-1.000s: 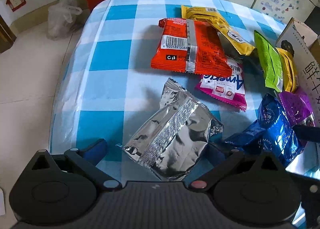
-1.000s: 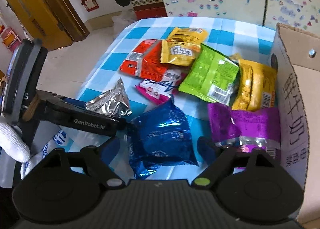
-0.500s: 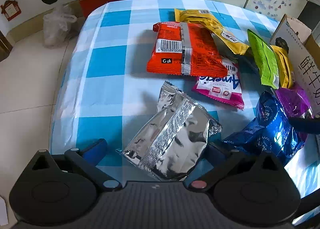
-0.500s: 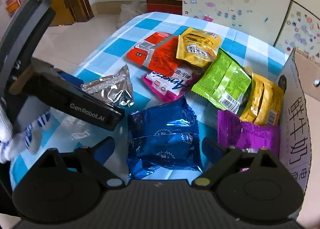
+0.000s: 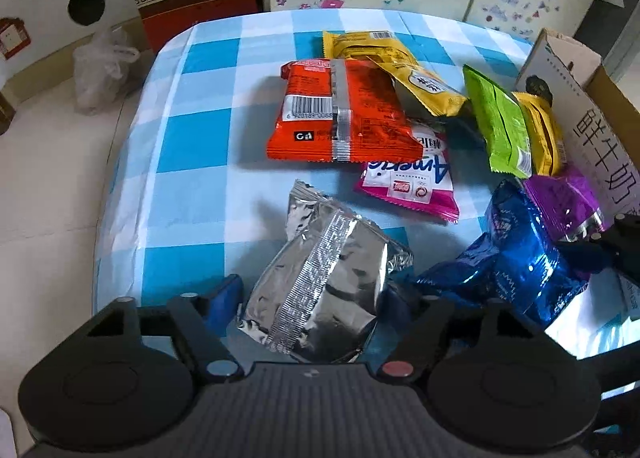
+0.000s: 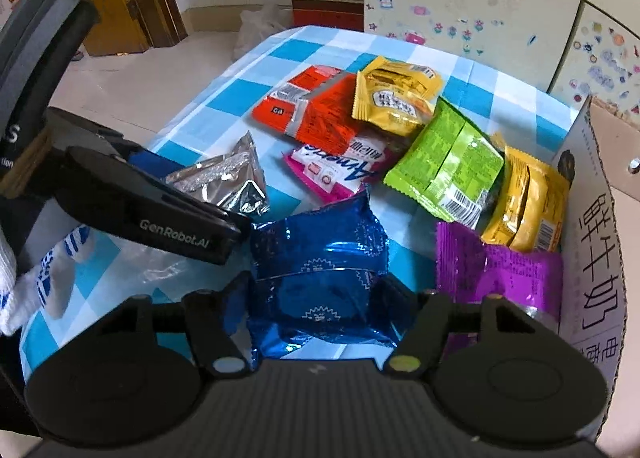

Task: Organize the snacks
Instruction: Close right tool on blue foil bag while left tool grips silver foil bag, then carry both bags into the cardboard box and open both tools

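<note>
Silver foil crinkles between the fingers of the left gripper (image 5: 316, 298), whose jaws have just been closing and now pinch the silver packet (image 5: 324, 290) from both sides at the near edge of the table (image 5: 192, 162), covered in a blue and white checked cloth. The gripper points steeply down. In the right wrist view the same gripper reaches in from the left, a white gloved hand (image 6: 40, 278) behind it. The right gripper (image 6: 320, 298) also tilts down at the near right of the table; its jaws have just been closing and now press on the flanks of the blue packet (image 6: 320, 266), which bulges between them. Farther off lie the other snacks: an orange packet (image 5: 344, 114) seam up, with a pink and white packet (image 5: 412, 182) tucked under its near right corner, a yellow packet (image 5: 392, 66) leaning over its far side, then a green packet (image 6: 444, 166), a second yellow packet (image 6: 524, 206) and a purple packet (image 6: 496, 274) toward the right. The last two lie against the wall of a cardboard box (image 6: 596, 250) at the right edge.
</note>
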A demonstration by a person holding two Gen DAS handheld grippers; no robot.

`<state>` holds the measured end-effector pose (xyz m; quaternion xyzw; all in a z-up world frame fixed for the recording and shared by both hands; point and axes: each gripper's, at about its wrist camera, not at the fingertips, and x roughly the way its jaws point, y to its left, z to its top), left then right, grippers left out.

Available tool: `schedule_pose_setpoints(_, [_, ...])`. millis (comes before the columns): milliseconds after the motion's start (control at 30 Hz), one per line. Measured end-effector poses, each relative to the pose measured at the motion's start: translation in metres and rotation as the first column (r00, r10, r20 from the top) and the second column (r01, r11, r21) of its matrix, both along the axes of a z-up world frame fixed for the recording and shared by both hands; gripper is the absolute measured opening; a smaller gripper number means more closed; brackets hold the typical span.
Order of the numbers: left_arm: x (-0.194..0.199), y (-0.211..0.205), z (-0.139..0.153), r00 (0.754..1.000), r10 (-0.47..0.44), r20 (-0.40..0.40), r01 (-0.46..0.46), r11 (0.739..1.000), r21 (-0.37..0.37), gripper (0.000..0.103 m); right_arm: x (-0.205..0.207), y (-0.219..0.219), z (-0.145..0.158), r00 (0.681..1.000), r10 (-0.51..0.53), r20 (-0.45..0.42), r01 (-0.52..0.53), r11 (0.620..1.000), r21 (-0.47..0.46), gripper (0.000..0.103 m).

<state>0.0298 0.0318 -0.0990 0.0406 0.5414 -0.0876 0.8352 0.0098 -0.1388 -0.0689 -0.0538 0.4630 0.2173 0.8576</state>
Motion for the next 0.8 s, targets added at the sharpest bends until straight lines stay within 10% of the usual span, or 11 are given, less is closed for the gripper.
schedule_pose_setpoints(800, [-0.005, 0.004, 0.054, 0.986, 0.142, 0.089, -0.138, 0.989, -0.056, 0.075, 0.003, -0.024, 0.046, 0.992, -0.109, 0.061, 0.102, 0.988, 0.114, 0.066])
